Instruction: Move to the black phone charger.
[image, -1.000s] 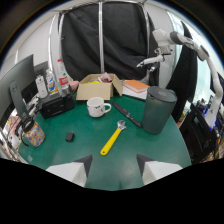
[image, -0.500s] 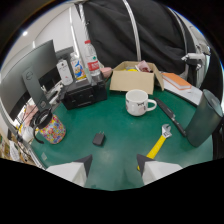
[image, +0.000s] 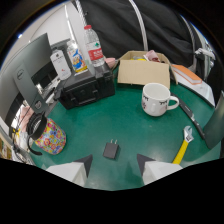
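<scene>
Only the two pale tips of the tool (image: 113, 167) show at the bottom of the frame; the rest of it is lost in the black band below. At the right edge, a dark upright object (image: 218, 125) is cut off, so its shape cannot be told. The yellow-handled wrench (image: 183, 146) at lower right has its handle end close to the black margin. At far left, the monitor (image: 31, 70) is partly cropped by the round border. The labels on the bottles (image: 80, 52) at upper left are too small to read, as is the print on the white mug (image: 156, 99). The contents of the cardboard box (image: 144, 71) are mostly hidden by its walls.
</scene>
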